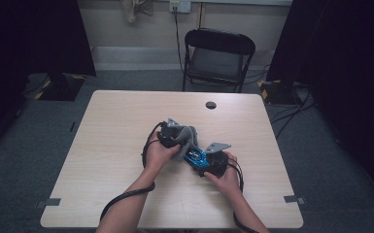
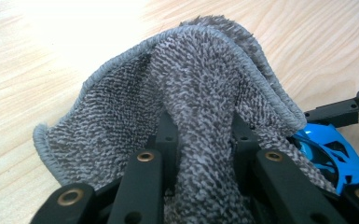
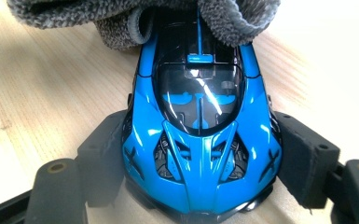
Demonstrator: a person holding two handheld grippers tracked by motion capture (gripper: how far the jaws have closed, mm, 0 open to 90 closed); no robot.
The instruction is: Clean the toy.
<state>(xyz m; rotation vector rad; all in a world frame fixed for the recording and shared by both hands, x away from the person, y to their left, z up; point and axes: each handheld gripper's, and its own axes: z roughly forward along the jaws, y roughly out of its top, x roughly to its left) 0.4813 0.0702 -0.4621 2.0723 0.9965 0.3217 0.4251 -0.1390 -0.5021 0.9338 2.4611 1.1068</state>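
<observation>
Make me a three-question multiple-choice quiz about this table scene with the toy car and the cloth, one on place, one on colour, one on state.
1. Where does the grey cloth lie against the toy car?
A. Over its far end
B. Under its wheels
C. Apart from it

2. What colour is the toy car's body?
A. Red
B. Blue with black
C. White

3. What is the left gripper doing?
A. Standing open
B. Shut on the toy car
C. Shut on the grey cloth

Answers:
1 A, the right gripper view shows cloth draped on the end away from the camera.
2 B, blue panels around a dark cabin.
3 C, its fingers pinch a fold of cloth.
</observation>
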